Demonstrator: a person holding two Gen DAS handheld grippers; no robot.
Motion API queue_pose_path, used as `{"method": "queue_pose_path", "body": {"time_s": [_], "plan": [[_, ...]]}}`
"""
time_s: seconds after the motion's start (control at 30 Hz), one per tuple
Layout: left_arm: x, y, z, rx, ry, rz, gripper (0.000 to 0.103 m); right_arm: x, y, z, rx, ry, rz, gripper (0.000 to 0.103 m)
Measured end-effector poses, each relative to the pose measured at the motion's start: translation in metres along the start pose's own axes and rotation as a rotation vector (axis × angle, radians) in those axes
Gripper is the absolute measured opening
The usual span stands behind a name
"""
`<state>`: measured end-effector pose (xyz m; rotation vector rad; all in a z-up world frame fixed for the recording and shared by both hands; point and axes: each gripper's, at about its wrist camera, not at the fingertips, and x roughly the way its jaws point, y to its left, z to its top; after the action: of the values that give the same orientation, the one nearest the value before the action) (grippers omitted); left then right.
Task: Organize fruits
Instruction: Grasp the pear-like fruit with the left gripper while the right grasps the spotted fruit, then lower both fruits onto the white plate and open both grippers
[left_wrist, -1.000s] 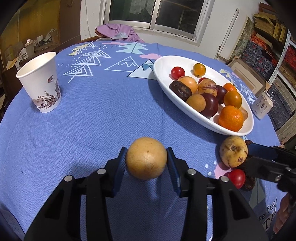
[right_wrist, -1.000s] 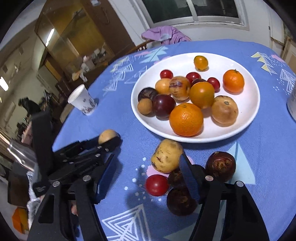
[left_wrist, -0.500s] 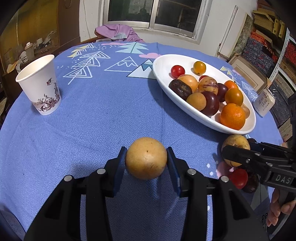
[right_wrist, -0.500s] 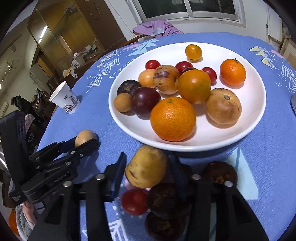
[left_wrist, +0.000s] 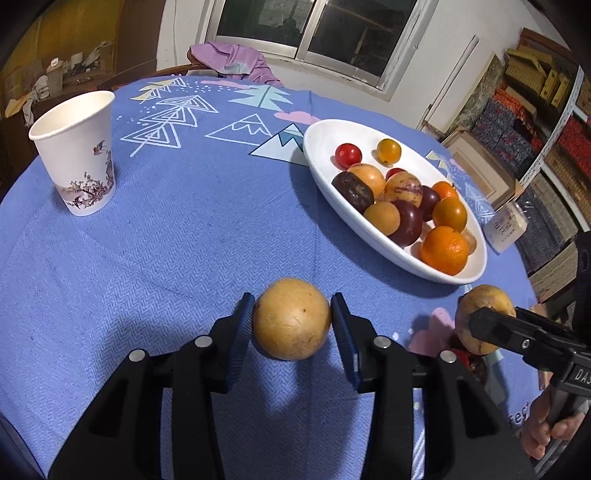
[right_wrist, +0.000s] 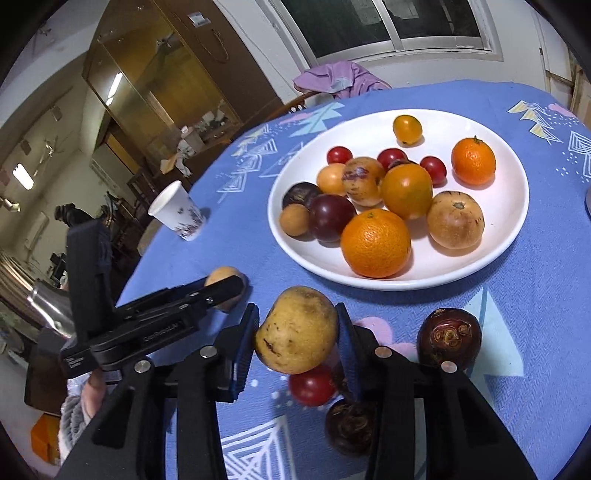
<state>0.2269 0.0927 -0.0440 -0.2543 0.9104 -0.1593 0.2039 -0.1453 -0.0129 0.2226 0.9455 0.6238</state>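
- Here, at far left on the blue-clothed counter (left_wrist: 184, 240), a paper cup (left_wrist: 79, 155) stands upright.
- The left gripper (left_wrist: 291, 325) pinches a round tan fruit (left_wrist: 291, 318) above the cloth.
- The white plate (right_wrist: 509, 206) holds mixed fruits.
- The right gripper (right_wrist: 297, 332) clamps a blemished yellow fruit (right_wrist: 297, 328) just before the plate; a red tomato (right_wrist: 312, 384) lies beneath.

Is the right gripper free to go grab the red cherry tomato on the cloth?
Probably not yet: the right gripper is shut on a yellow fruit, directly above the red cherry tomato.
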Motion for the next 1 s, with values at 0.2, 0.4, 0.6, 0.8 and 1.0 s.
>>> {"method": "queue_pose_path", "body": {"time_s": [0.2,0.4,0.6,0.8,1.0], "plan": [[0.0,-0.004,-0.001,0.022,0.001,0.027,0.042,-0.015,-0.003,0.005,0.019,-0.027,0.023,0.042],[-0.001,-0.015,-0.003,0.093,-0.023,0.104,0.042,-0.017,-0.009,0.008,0.047,-0.031,0.039,0.042],[0.01,-0.02,-0.008,0.134,0.0,0.15,0.053,-0.021,-0.01,0.009,0.061,-0.039,0.05,0.042],[0.007,-0.014,-0.006,0.105,-0.01,0.131,0.041,-0.026,-0.016,0.01,0.077,-0.052,0.056,0.042],[-0.017,-0.019,0.001,0.082,-0.07,0.077,0.041,-0.04,-0.023,0.015,0.11,-0.1,0.066,0.042]]}}
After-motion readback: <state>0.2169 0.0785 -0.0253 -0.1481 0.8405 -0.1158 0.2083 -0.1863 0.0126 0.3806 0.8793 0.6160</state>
